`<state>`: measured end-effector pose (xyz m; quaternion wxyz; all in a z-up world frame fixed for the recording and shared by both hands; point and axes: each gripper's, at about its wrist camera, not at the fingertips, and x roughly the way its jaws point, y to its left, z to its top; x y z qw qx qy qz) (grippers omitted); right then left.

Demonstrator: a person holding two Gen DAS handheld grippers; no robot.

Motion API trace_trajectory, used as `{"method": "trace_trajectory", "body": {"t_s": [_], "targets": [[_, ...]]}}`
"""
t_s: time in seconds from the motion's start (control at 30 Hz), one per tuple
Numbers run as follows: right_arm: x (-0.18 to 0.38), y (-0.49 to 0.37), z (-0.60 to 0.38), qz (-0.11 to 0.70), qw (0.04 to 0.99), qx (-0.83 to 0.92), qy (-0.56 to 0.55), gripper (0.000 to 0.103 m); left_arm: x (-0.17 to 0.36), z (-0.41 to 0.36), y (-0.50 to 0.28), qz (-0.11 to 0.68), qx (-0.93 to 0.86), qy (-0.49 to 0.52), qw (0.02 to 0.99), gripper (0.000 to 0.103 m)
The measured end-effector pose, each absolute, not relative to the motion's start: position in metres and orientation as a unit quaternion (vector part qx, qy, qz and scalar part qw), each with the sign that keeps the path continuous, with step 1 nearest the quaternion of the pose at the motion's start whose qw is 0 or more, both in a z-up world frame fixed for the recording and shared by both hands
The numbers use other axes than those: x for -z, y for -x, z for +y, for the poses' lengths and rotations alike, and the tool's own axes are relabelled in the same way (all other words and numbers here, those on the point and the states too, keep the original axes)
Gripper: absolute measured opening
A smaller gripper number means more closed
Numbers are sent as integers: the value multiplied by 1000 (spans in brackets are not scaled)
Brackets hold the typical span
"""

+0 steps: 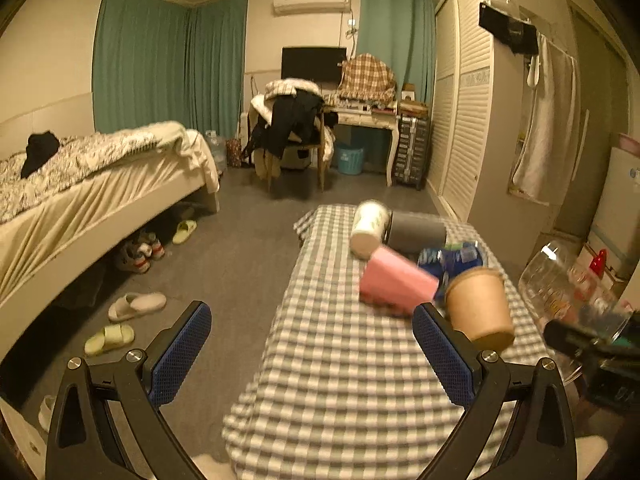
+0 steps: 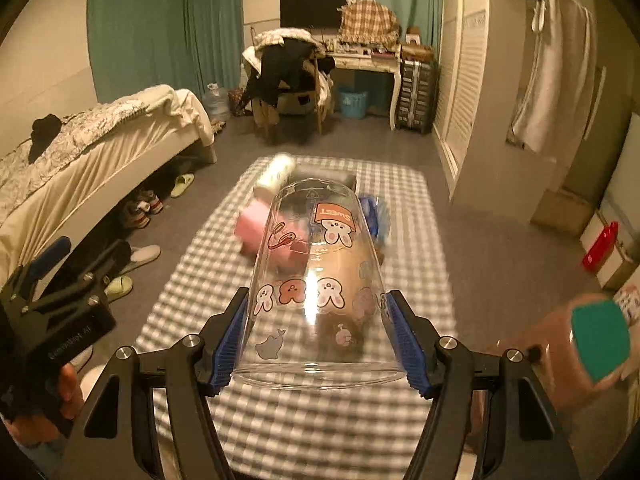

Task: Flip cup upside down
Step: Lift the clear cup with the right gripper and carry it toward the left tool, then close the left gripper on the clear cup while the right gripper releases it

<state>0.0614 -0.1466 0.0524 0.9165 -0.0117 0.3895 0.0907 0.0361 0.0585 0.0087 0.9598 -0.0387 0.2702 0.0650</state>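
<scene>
The right gripper [image 2: 316, 336] is clamped on the glass cup [image 2: 320, 280], its blue pads [image 2: 228, 344] pressing the wall near the wide rim; the cup juts forward from between the fingers over the checked table [image 2: 304, 420], rim nearest the camera, base pointing away and its printed cartoons upside down. The left gripper [image 1: 312, 356] hangs spread wide and holds nothing, with the glass cup [image 1: 568, 280] off to its right. Ahead of that gripper on the table [image 1: 340, 380] sit a brown cup [image 1: 480, 304], a pink cup [image 1: 396, 284], a white cup [image 1: 368, 228] and a grey cup [image 1: 416, 232], all motion-blurred.
</scene>
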Motion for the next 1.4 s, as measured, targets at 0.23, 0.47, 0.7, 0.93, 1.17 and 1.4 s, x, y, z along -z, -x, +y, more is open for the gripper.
{"method": "trace_trajectory", "body": {"t_s": [0.23, 0.47, 0.7, 0.93, 1.17, 1.4], "targets": [[10, -52, -133, 433, 897, -85, 3, 66, 34, 59, -24, 298, -64, 40, 951, 103], [45, -51, -127, 450, 890, -76, 20, 66, 55, 62, -20, 310, -67, 35, 948, 103], [58, -51, -130, 455, 886, -82, 21, 67, 58, 61, -20, 316, -65, 35, 946, 103], [49, -47, -138, 440, 893, -96, 15, 91, 56, 56, -22, 319, -70, 30, 945, 103], [8, -47, -163, 415, 902, -113, 20, 95, 49, 36, -33, 331, -75, 17, 941, 103], [-28, -65, -196, 376, 920, -96, 63, 95, 30, -5, -58, 351, -38, -10, 936, 103]]}}
